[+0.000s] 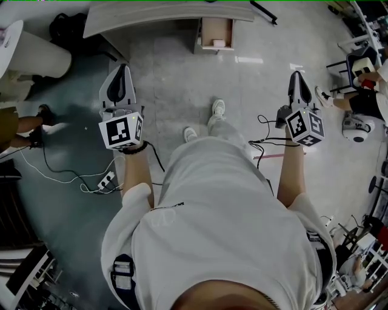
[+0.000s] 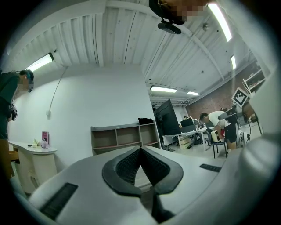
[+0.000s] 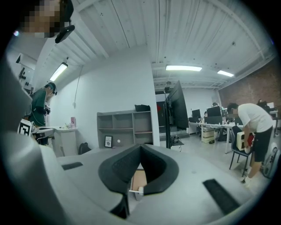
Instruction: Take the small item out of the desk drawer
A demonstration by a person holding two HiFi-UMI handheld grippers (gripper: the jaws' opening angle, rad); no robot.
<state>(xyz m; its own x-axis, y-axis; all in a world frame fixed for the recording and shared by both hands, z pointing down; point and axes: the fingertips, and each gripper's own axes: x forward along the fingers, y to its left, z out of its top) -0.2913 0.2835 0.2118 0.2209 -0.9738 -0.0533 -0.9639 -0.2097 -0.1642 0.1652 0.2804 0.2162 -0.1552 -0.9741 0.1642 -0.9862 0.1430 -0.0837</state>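
Head view: person stands facing surface (image 1: 151, 15). Drawer (image 1: 216, 30) open, small pale item (image 1: 217, 43) lies inside near front edge, well apart from both tools. Left tool (image 1: 123, 68) & right tool (image 1: 296, 74) point fwd, either side of shoes (image 1: 218, 109).

Left gripper view: left tool tips together, nothing btwn.

Right gripper view: right tool tips together, empty. Open drawer shows through gap below pads.

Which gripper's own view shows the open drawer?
The right gripper: the wooden drawer shows below its shut jaw tips; the left gripper's view shows none.
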